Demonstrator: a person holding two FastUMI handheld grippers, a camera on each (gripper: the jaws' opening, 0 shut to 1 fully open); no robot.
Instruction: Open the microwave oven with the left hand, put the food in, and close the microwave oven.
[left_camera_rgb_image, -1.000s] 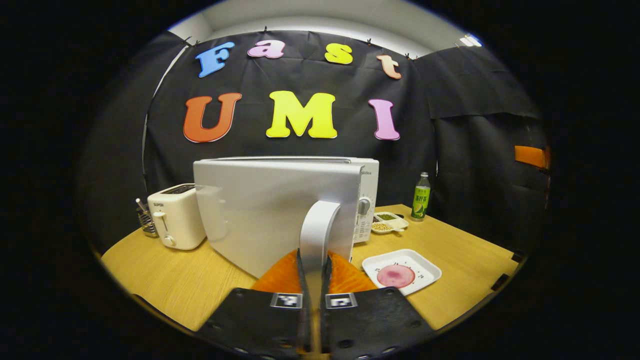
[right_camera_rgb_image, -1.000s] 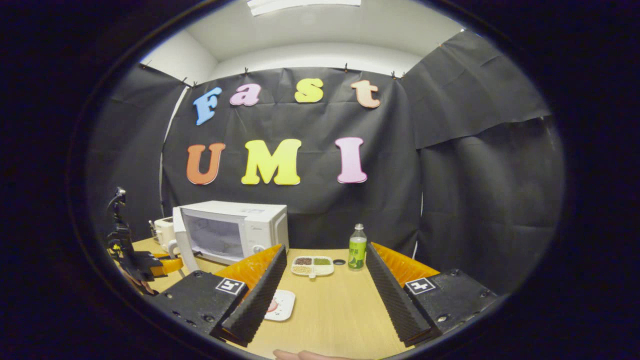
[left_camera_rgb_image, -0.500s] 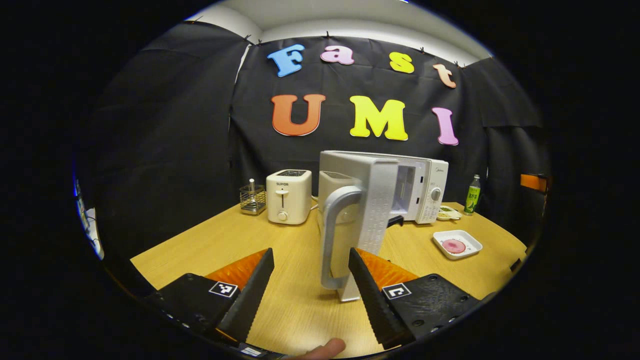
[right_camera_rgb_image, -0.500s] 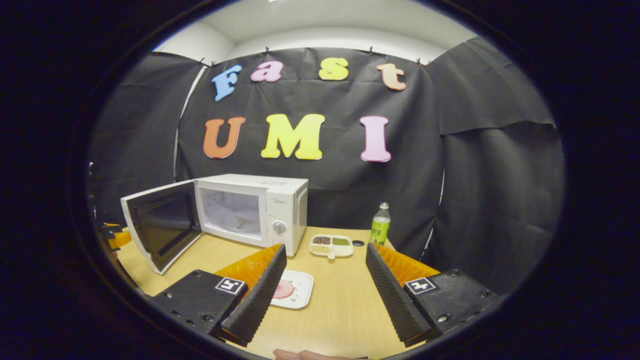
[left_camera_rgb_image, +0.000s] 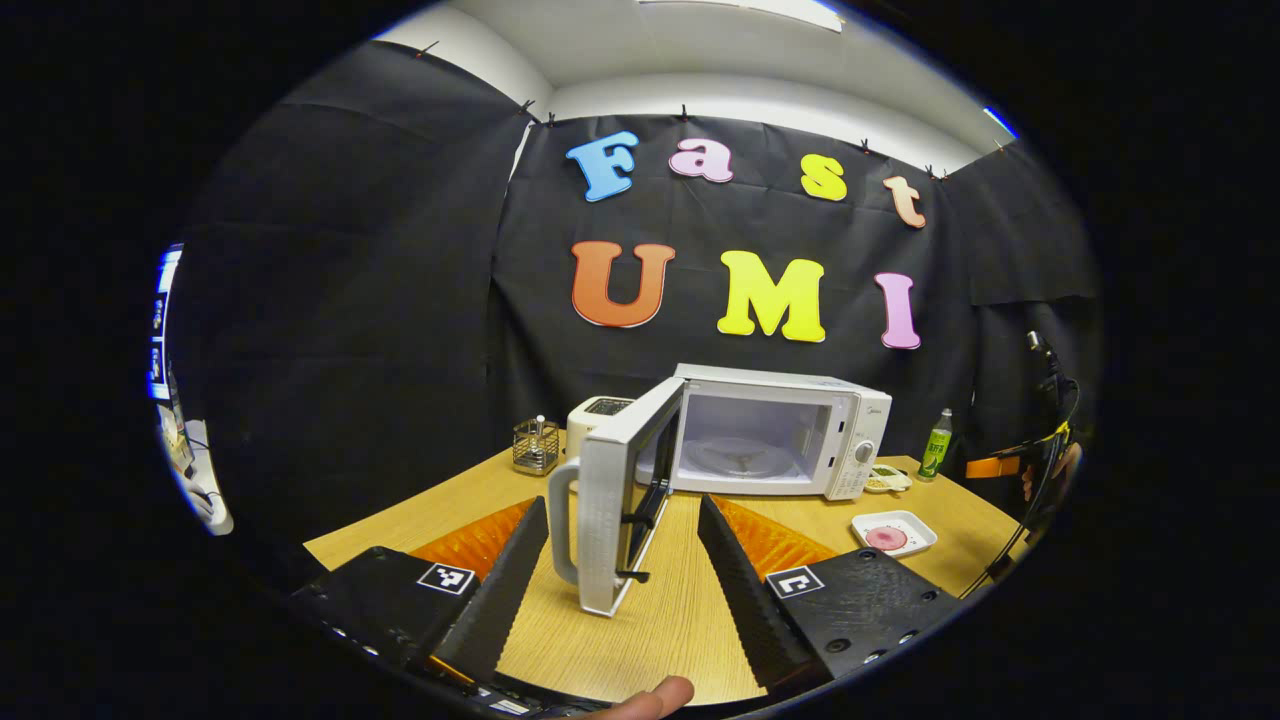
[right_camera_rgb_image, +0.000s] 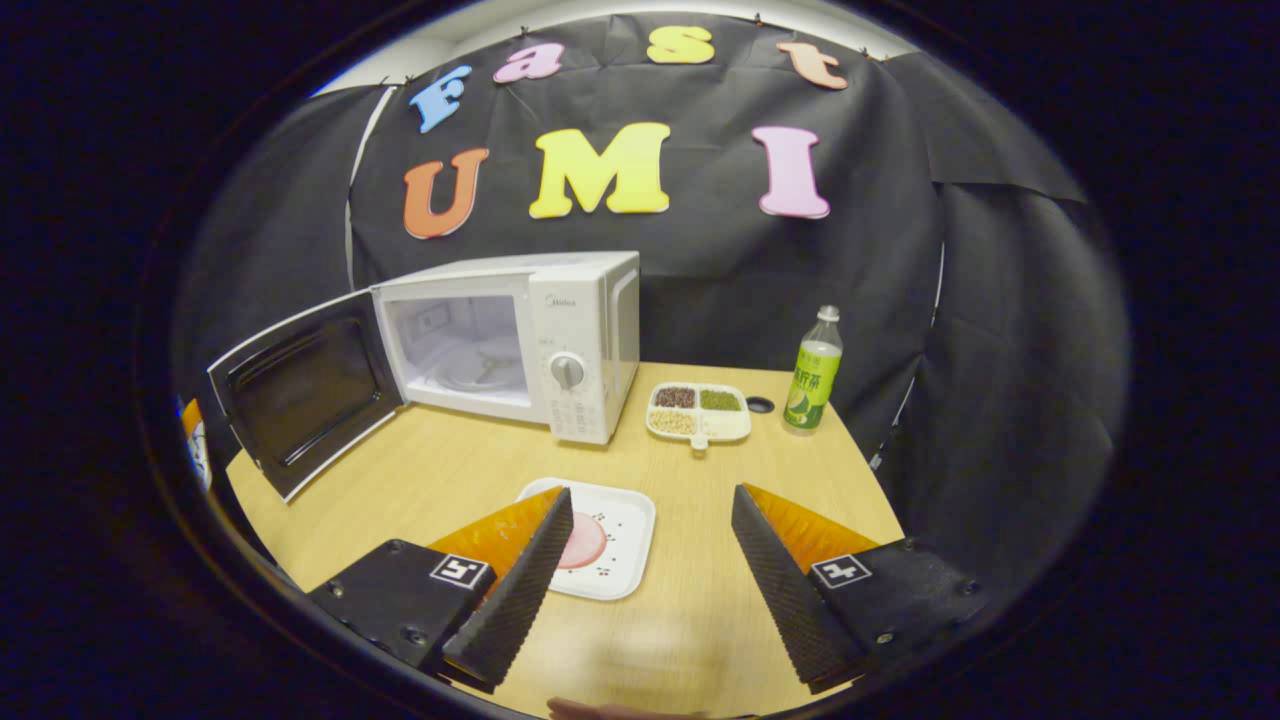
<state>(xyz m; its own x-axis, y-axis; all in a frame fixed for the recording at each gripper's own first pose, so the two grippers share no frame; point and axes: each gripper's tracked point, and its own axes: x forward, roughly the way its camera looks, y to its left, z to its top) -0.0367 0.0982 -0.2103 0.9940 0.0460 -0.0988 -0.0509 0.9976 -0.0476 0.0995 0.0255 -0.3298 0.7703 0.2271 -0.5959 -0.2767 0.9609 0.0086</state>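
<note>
microwave door (right_camera_rgb_image: 305, 388) wide open, right tongs (right_camera_rgb_image: 645, 575) parted — over food tray (right_camera_rgb_image: 620, 550)

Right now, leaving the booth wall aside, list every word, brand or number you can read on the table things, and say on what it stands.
No text reads for certain.
Brand mark at the top of the microwave control panel: too small to read.
Print around its dial and keys: blurred.
Label on the green bottle: characters too small to read.
Dark marks on the white plate: too small to tell.
</note>
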